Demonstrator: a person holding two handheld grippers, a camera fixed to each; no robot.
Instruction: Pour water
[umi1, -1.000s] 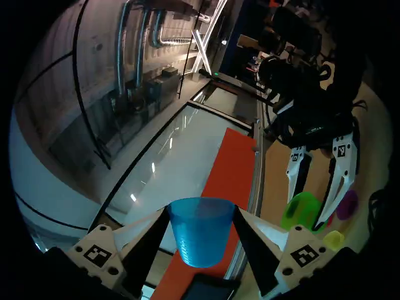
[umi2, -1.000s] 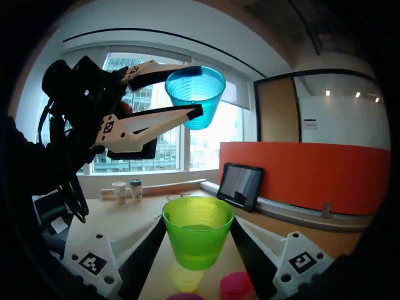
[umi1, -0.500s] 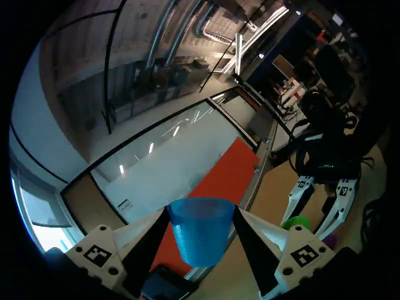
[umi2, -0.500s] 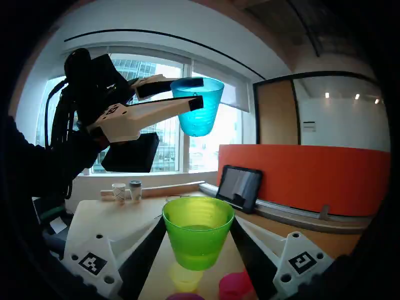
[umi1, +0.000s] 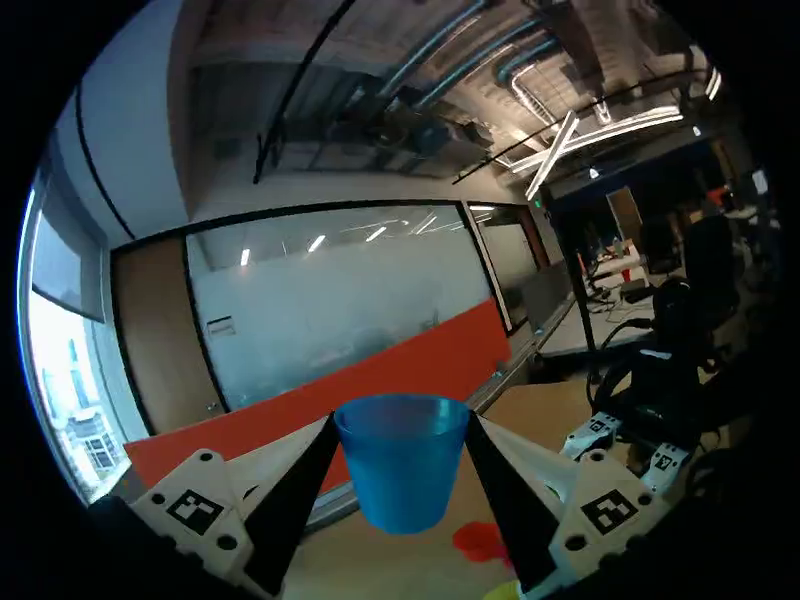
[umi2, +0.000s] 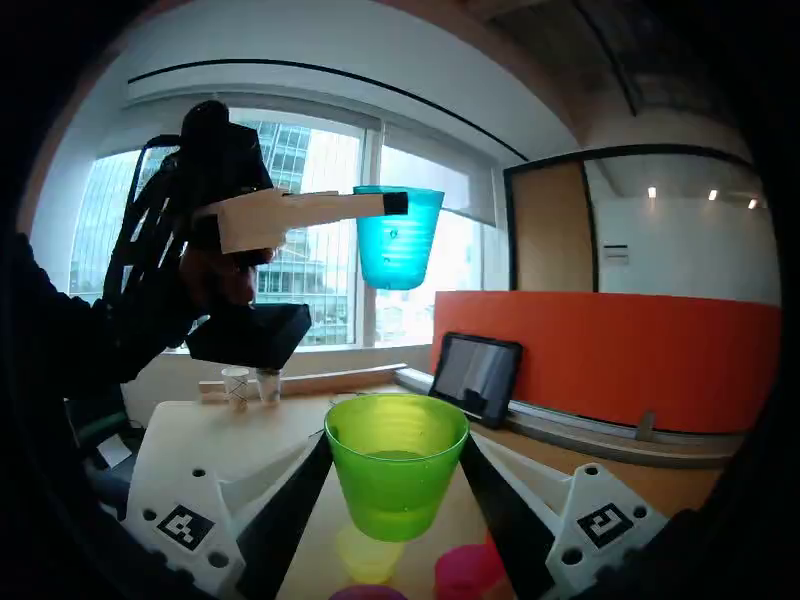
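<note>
The left gripper (umi1: 402, 422) has its fingers (umi1: 300, 480) clamped on the blue cup (umi1: 402, 462), one on each side just under the rim. In the right gripper view this cup hangs upright, rim level, high over the table (umi2: 230, 430) against the window (umi2: 320, 260) — above the green cup (umi2: 397, 462) and well apart from it. A dark-sleeved arm (umi2: 130, 320) carries that gripper in from the left.

The right gripper (umi2: 397, 440) is closed on the green cup in the same way, both fingers (umi2: 290, 500) pressing its sides, the cup upright with a little liquid low inside. Below it on the table stand a yellow cup (umi2: 368, 552) and a pink cup (umi2: 465, 572), close together.

Farther back a tablet (umi2: 478, 377) leans before the orange partition (umi2: 640, 350), and two small paper cups (umi2: 250, 383) sit side by side by the window — near the table's far edge.
</note>
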